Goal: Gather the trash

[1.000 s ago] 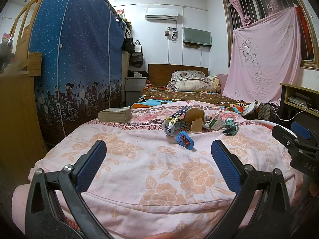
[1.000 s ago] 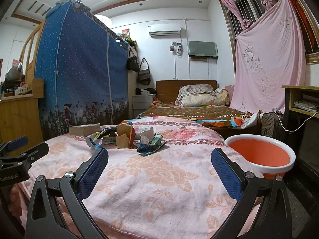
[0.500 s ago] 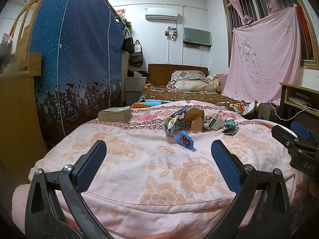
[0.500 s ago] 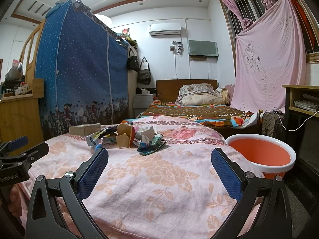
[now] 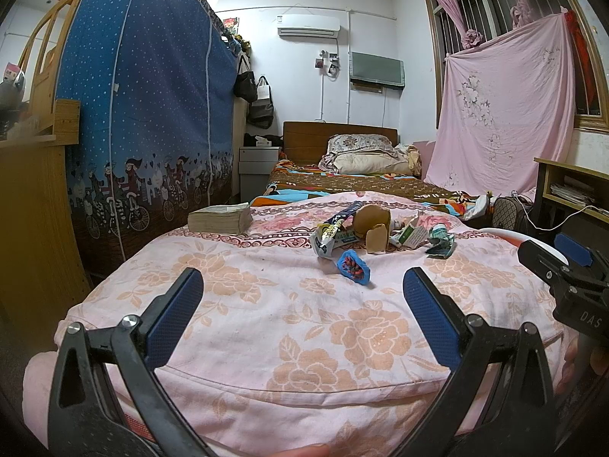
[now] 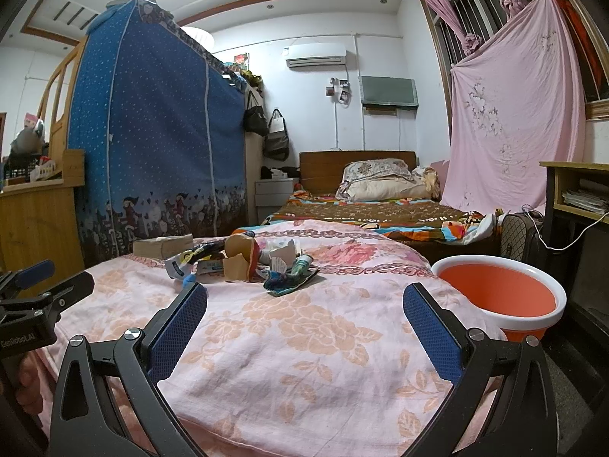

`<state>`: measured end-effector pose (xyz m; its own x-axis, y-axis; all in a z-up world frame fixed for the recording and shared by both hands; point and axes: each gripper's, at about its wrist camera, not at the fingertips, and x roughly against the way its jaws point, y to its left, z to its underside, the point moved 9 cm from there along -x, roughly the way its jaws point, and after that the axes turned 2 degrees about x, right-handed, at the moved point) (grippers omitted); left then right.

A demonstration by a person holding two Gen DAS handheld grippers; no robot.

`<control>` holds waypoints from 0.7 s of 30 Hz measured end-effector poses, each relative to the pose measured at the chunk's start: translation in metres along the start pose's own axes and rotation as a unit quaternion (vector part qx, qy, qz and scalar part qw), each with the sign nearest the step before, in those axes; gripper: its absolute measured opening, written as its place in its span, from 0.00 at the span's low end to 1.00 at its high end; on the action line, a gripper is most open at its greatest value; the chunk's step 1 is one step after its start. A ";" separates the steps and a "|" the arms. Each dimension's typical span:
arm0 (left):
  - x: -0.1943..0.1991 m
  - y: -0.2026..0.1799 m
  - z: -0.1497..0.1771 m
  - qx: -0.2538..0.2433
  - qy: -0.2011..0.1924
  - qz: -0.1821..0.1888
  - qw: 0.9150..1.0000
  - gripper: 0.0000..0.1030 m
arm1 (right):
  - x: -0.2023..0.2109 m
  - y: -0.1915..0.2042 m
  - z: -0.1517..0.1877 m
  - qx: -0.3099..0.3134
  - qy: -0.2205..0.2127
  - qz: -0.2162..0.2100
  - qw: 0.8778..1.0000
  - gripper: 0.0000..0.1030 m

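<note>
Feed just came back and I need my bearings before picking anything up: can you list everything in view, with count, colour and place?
blue wrapper: 1, blue, nearest piece of the trash pile on the pink quilt
silver wrapper: 1, silver and yellow, left side of pile
brown cardboard pieces: about 2, brown, middle of pile
green wrappers: a few, green and teal, right side of pile
book: 1, tan, quilt's far left
basin: 1, orange with white rim, on floor right of quilt
quilt: 1, pink floral, foreground
far bed: 1, brown cover, with pillows
wardrobe: 1, blue fabric, left
left hand-held gripper: 1, black with blue pads, open, empty
right hand-held gripper: 1, same, open, empty
</note>
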<state>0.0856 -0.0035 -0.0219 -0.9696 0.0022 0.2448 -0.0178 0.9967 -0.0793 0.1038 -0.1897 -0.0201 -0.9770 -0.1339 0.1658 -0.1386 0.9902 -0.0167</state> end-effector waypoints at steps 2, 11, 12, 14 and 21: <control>0.000 0.000 0.001 0.000 0.001 0.000 1.000 0.89 | 0.003 0.003 0.000 0.000 0.000 0.000 1.000 1.00; -0.004 0.001 0.001 0.004 0.002 0.000 1.000 0.89 | 0.002 0.013 0.012 -0.002 0.006 -0.006 1.000 1.00; -0.006 0.001 -0.002 0.003 -0.001 0.000 1.000 0.89 | 0.002 0.015 0.011 -0.003 0.008 -0.010 1.000 1.00; -0.010 0.001 -0.009 0.003 -0.004 0.003 1.000 0.89 | -0.002 0.012 0.006 -0.002 0.008 -0.012 1.000 1.00; -0.025 -0.005 -0.043 0.004 -0.042 0.018 0.999 0.89 | -0.006 0.005 -0.034 0.033 -0.036 0.000 0.999 1.00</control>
<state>0.1203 -0.0052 0.0135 -0.9867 0.0315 0.1595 0.0166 0.9954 -0.0938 0.1146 -0.1828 0.0122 -0.9858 -0.1385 0.0954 -0.1465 0.9858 -0.0825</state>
